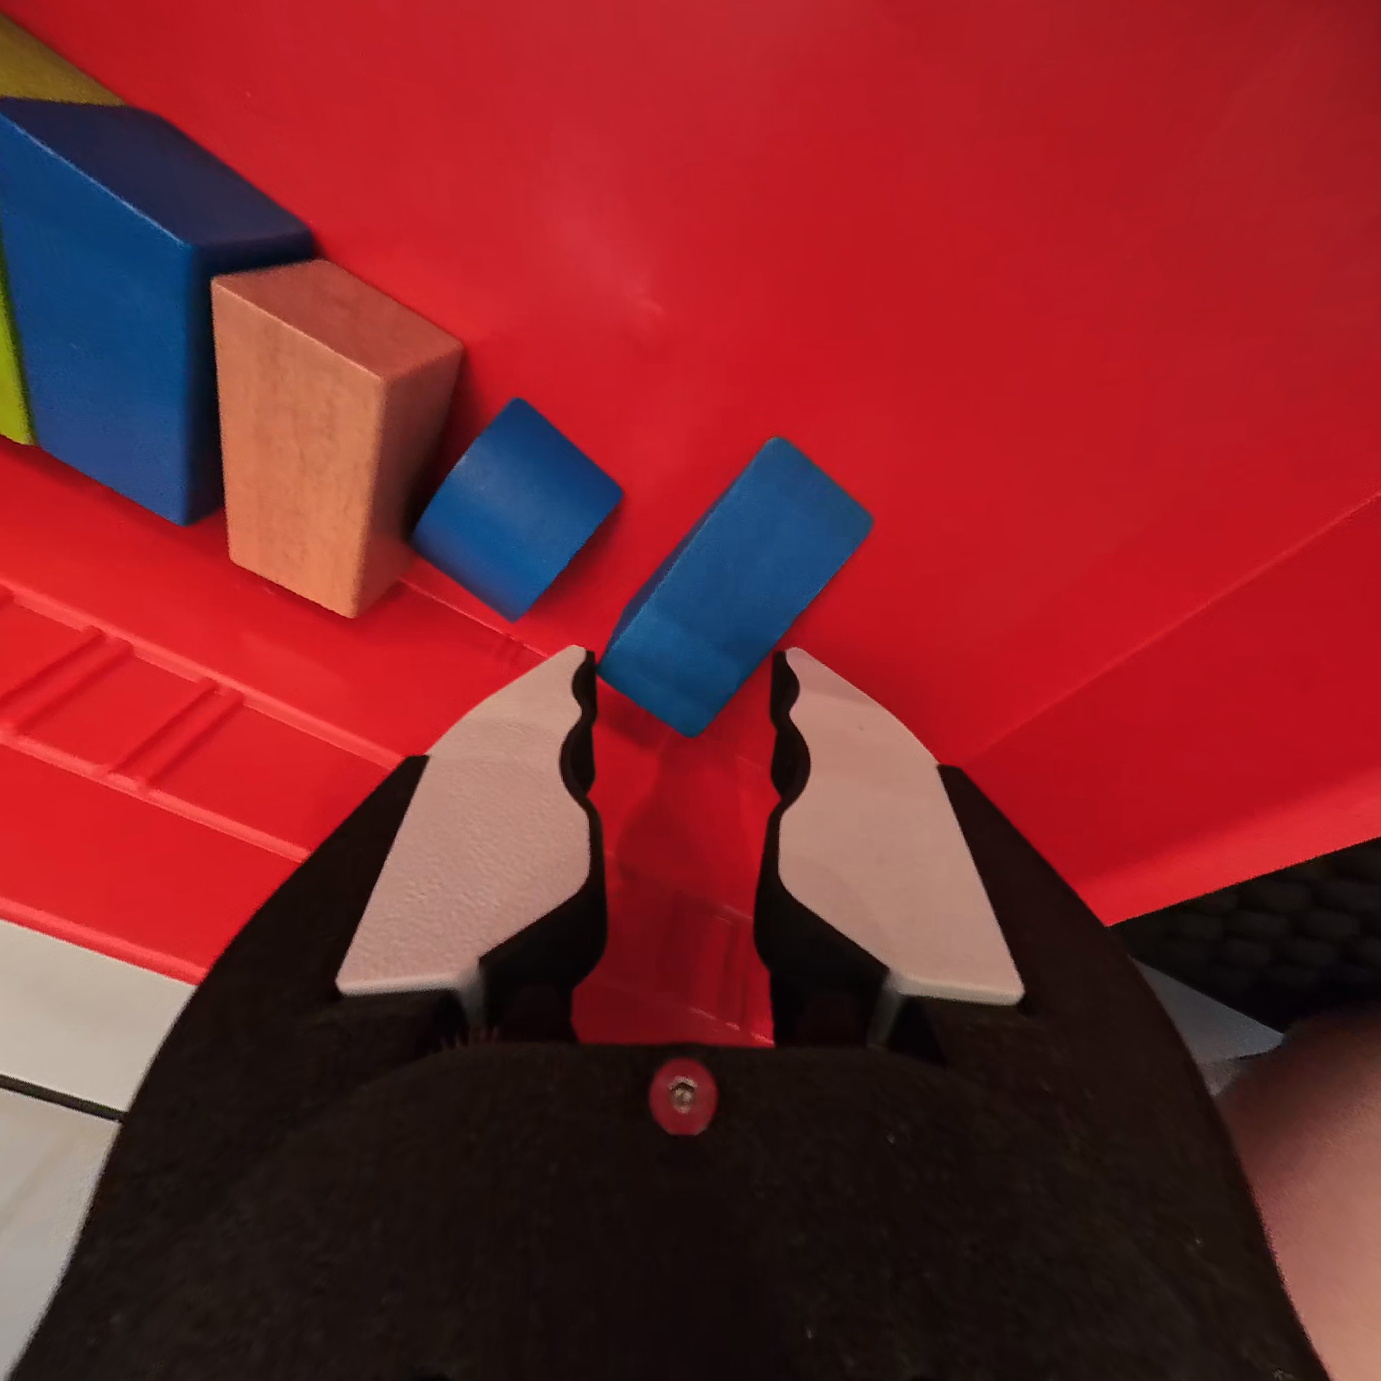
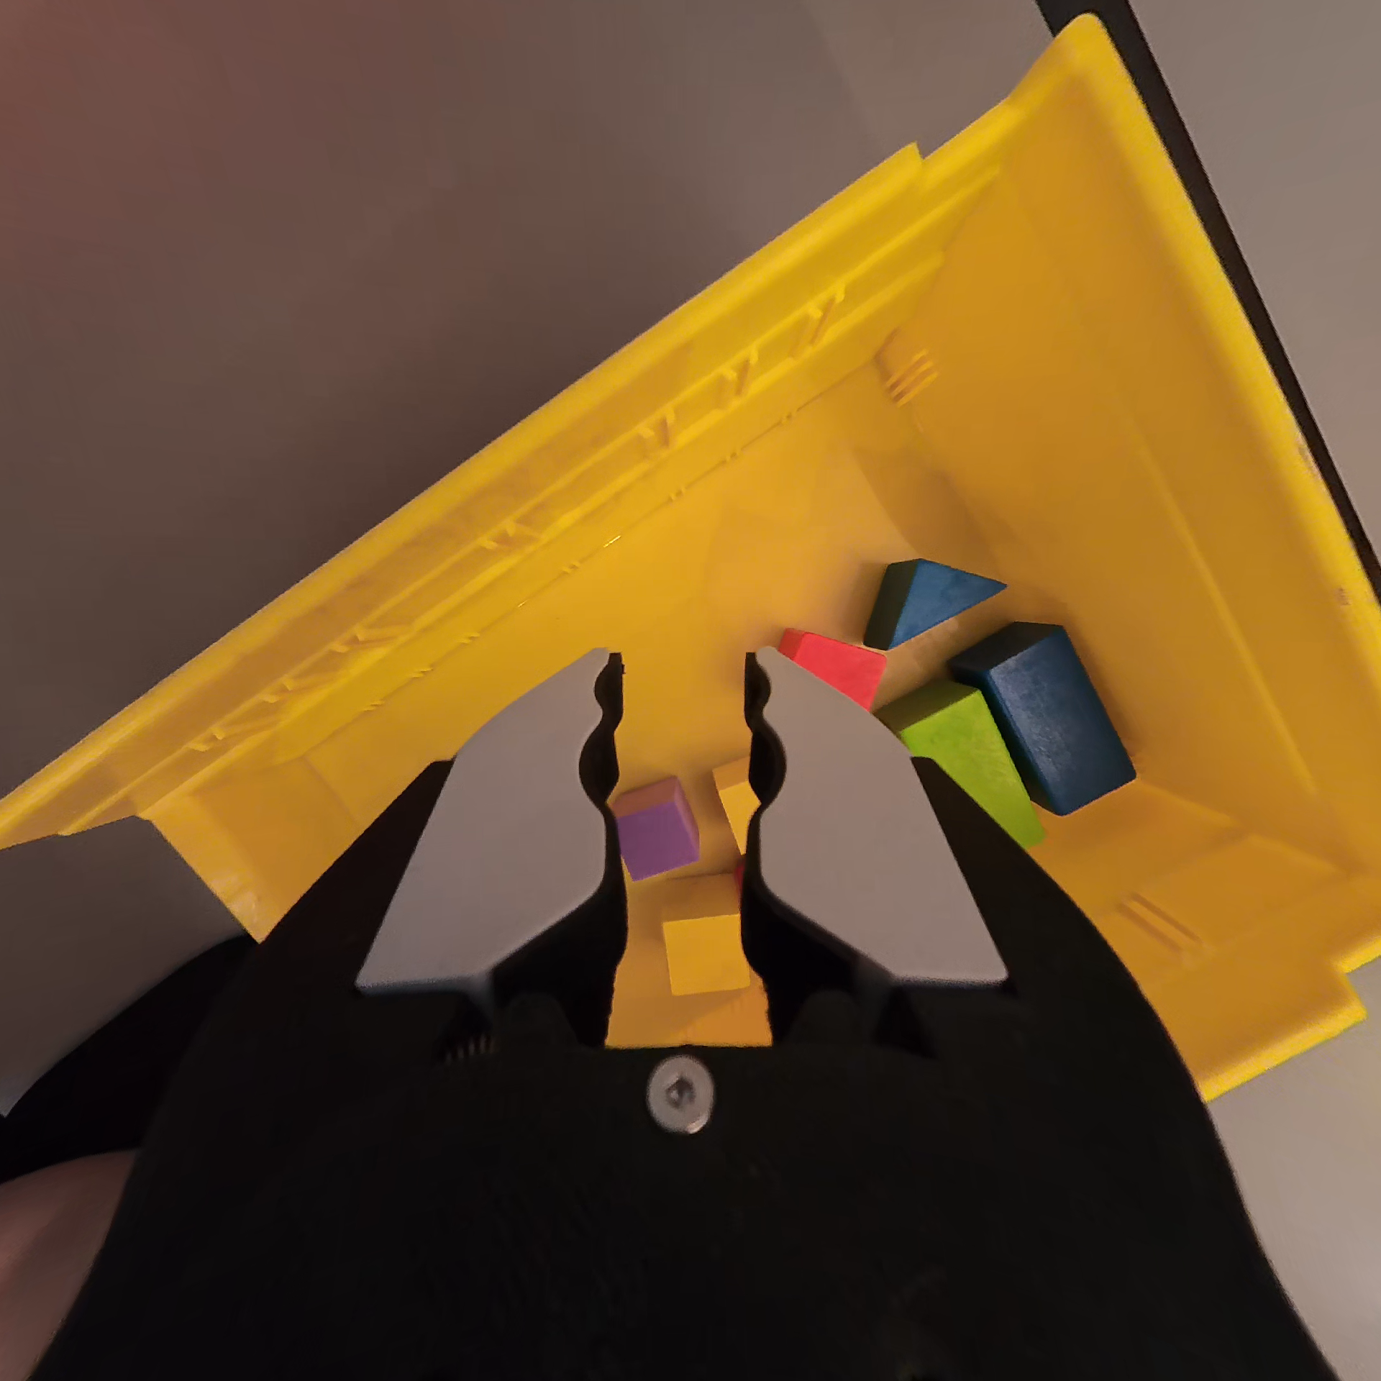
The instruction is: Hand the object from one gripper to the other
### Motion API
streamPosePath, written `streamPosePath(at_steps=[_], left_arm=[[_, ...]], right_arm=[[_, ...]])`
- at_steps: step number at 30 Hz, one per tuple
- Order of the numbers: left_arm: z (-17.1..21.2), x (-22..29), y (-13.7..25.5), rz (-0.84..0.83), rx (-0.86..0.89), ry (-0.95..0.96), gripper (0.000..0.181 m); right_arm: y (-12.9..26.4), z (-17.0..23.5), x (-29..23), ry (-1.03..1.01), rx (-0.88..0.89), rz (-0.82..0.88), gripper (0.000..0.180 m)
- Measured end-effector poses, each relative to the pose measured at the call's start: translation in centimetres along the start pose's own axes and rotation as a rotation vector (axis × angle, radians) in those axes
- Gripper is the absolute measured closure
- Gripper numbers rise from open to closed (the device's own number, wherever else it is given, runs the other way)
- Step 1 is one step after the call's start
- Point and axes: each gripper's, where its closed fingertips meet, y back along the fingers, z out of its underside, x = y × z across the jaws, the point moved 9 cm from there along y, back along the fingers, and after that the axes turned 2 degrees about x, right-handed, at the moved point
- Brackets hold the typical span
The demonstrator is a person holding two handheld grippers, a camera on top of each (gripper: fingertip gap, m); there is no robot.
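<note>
Two views, taken in turn. Left wrist view: the left gripper (image 1: 684,657) stands part open and empty, its tips at the near corner of a blue block (image 1: 736,586) lying skewed on the floor of the red bin (image 1: 971,299); whether a tip touches it cannot be told. Judged step: the first pickup, before any handover; the next move calls for straddling the block and closing. Right wrist view: the right gripper (image 2: 684,661) is part open, holds nothing, and hangs above the yellow bin (image 2: 1083,374) of loose blocks.

You see a pale tabletop (image 2: 261,314) under the yellow bin (image 2: 1083,418), the red bin (image 1: 971,261) resting on the same kind of pale surface, a dark textured mat (image 1: 1255,934) beside it
</note>
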Motion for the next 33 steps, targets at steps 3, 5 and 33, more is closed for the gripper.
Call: streamPosePath(at_steps=[3,5,33], left_arm=[[-0.1,0.0,-0.1,-0.001,0.0,-0.003,0.137],[-0.2,0.0,-0.3,0.001,0.002,-0.014,0.135],[-1.1,-1.4,5.3,-0.116,0.415,0.041,0.141]], right_arm=[[0.0,0.1,0.0,0.005,-0.004,-0.002,0.148],[0.0,0.1,-0.1,0.01,-0.001,-0.007,0.148],[1.4,-1.3,-1.0,0.036,0.136,-0.03,0.15]])
